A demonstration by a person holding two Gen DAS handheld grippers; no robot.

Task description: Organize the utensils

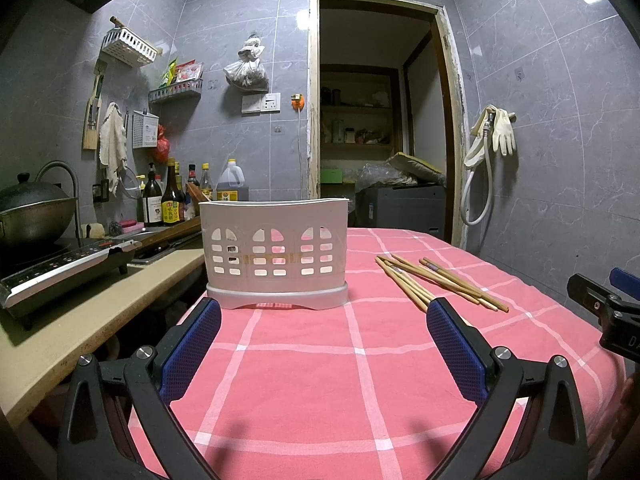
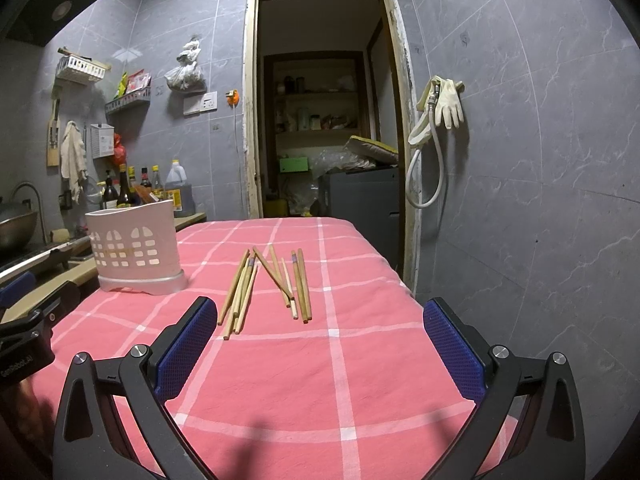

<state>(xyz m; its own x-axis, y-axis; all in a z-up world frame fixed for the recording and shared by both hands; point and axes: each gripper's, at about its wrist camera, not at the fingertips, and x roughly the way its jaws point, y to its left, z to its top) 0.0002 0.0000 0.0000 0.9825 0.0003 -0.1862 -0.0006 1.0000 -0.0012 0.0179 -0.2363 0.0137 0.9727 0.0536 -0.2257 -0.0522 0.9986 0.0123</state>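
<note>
The left gripper (image 1: 322,320) is hovering low over the pink checked tablecloth (image 1: 304,380) with its blue-padded jaws spread wide and nothing between them, and it is facing the white slotted utensil holder (image 1: 275,248), which is standing upright on the cloth near the table's left edge. The right gripper (image 2: 316,320) is likewise hanging wide open and empty above the cloth — its blue pads (image 2: 454,350) are sitting well apart on either side of the view. Ahead of it the wooden chopsticks (image 2: 266,288) are lying loose on the tablecloth in a scattered bunch, some crossing one another, their tips pointing roughly toward the camera; they are resting to the right of the holder and apart from it. In the left wrist view the same chopsticks (image 1: 436,282) are showing just beyond the right finger. Beside the table a beige counter (image 1: 80,320) is carrying an induction cooker (image 1: 68,270) with a dark wok (image 1: 34,210) on it — sauce bottles (image 1: 168,200) are standing behind.
</note>
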